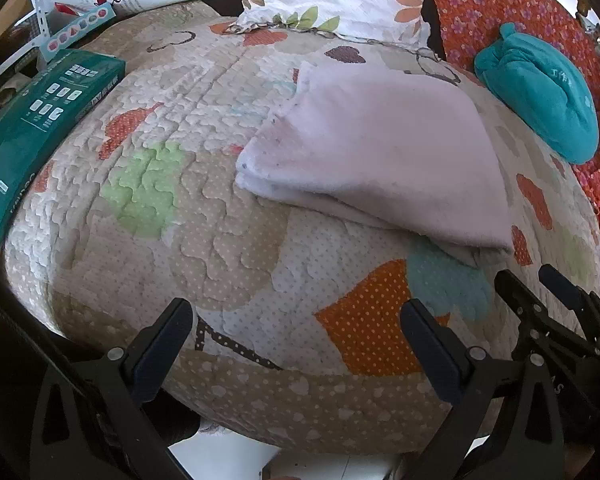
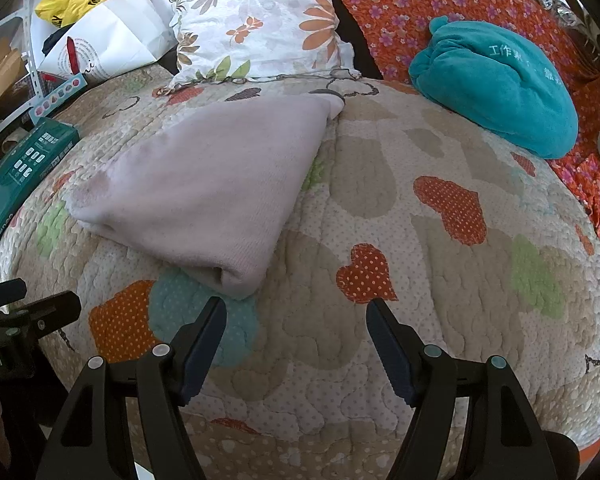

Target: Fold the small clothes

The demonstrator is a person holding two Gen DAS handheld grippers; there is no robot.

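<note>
A pale pink garment (image 1: pixel 380 152) lies folded into a flat wedge on the quilted bedspread (image 1: pixel 204 248). It also shows in the right wrist view (image 2: pixel 204 188), left of centre. My left gripper (image 1: pixel 296 320) is open and empty, hovering over the quilt in front of the garment's near edge. My right gripper (image 2: pixel 296 316) is open and empty, just in front of the garment's near right corner. The right gripper also shows in the left wrist view (image 1: pixel 540 284), at the lower right. Part of the left gripper shows in the right wrist view (image 2: pixel 28 300), at the left edge.
A teal rolled towel (image 2: pixel 496 88) lies at the back right on an orange flowered cover (image 2: pixel 420 4). A flowered pillow (image 2: pixel 260 24) stands behind the garment. A green box (image 1: pixel 40 128) lies at the bed's left edge, with white paper bags (image 2: pixel 112 36) behind it.
</note>
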